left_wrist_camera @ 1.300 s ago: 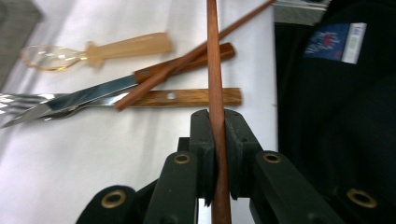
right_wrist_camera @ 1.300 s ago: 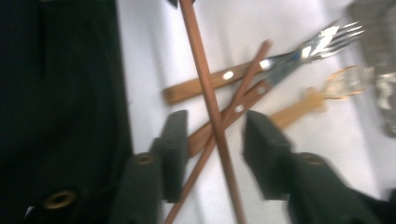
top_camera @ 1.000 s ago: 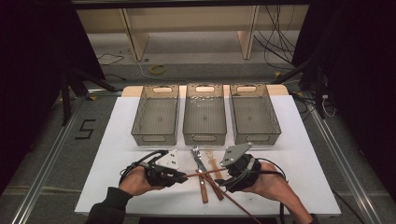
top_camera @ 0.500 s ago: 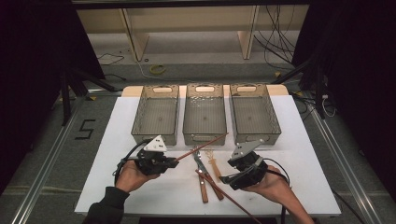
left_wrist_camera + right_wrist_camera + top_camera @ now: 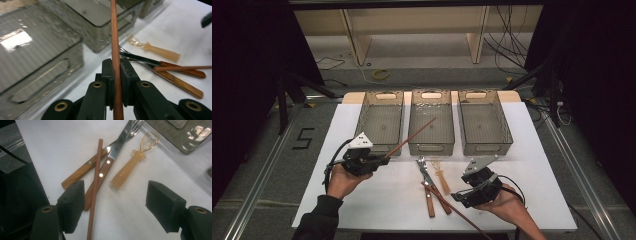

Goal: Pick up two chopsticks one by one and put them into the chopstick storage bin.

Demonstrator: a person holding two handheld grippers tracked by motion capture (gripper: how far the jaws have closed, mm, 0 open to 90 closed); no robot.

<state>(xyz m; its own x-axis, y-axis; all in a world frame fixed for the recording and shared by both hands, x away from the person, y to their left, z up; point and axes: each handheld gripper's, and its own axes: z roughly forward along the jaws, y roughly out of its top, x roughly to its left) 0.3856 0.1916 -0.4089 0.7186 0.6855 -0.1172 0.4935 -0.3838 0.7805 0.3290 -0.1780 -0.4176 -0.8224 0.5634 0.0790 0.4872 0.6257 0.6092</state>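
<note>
Three bins [image 5: 430,122] at back of counter [image 5: 342,195]. Left hand-held gripper [image 5: 379,161] clamped on one chopstick [image 5: 409,137], tip over middle bin. Right hand-held gripper [image 5: 115,202] just opening, wide, empty, above second chopstick [image 5: 95,192], knife [image 5: 105,173], fork [image 5: 85,170], spoon [image 5: 132,165].

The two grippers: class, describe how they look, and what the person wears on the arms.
Each gripper, left gripper and right gripper, is black with two blocky jaws, brass-coloured pivot pins, a grey three-cornered plate on top and a trailing black cable. A dark sleeve covers the left forearm; the right forearm is bare.
</note>
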